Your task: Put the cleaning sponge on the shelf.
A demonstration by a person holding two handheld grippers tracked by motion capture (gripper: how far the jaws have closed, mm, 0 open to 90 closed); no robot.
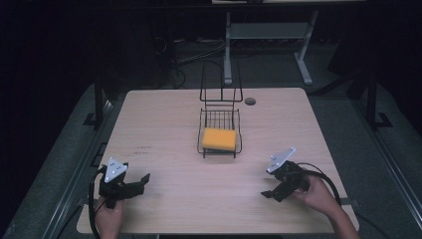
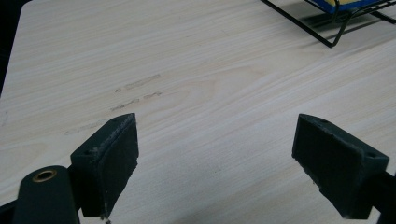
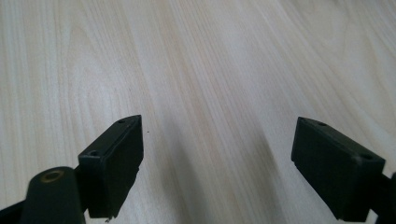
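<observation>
While both jaws stand spread on my left gripper [image 1: 142,181] and right gripper [image 1: 268,193], well short of the wire rack [image 1: 219,149], I judge its sponge [image 1: 219,139] light, soft; pinch its long edges.

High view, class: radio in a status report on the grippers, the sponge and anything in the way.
Left gripper open, right gripper open, both low near the table's front edge. Yellow sponge lying in the black wire rack, untouched. Bare tabletop between grippers and rack.

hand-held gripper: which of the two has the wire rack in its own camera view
The left hand-held gripper. Its view catches a corner of the black wire rack with the sponge at top right; the right hand-held gripper faces bare table.
</observation>
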